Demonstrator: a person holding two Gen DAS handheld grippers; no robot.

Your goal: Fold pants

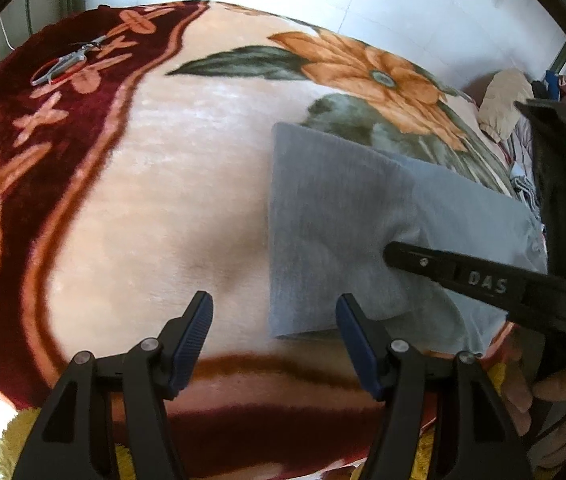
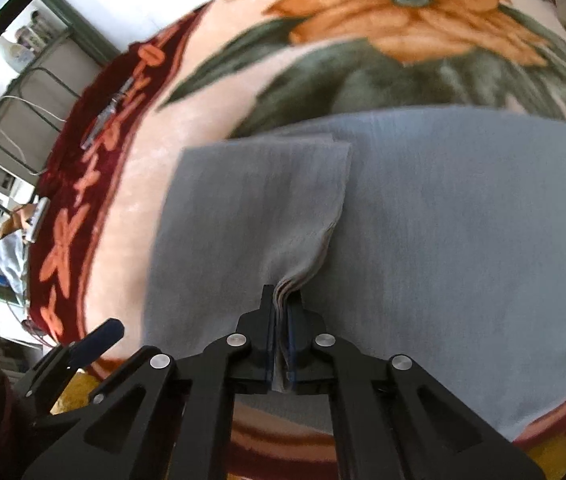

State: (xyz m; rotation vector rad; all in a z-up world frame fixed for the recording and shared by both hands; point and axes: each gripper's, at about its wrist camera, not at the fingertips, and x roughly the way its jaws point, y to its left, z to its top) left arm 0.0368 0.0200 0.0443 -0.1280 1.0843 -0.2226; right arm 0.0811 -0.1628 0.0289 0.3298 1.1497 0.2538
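A floral blanket (image 1: 171,184) is covering the bed, peach in the middle with a dark red patterned border running along the 9 o'clock side and an orange flower (image 1: 367,68) lying toward 1 o'clock. The grey pants (image 2: 443,240) are lying flat on it, filling the right half of the left wrist view and most of the right wrist view, with one folded panel doubled over on top so that its free edge is running from 12 toward 6 o'clock.

The right gripper (image 2: 281,300) is pointing steeply down at the pants, its fingers pressing together on a bunched stack of the folded panel's layers, which are showing as thin grey edges between the pads. In the left wrist view it is reaching in from 3 o'clock, its tip resting on the cloth, with a person's hand (image 1: 539,392) gripping its handle at 4 o'clock.

The left gripper (image 1: 275,316) is also tilting downward, hovering with its fingers standing well apart and nothing between them; the right finger is sitting over the near left corner of the pants, the left one over bare blanket.

A pair of scissors (image 1: 69,60) is lying on the red border at 10 o'clock, well apart from the pants. Bare blanket is stretching from the pants' left edge to that border. Loose clothes (image 1: 503,104) are heaping up at 2 o'clock beyond the pants.
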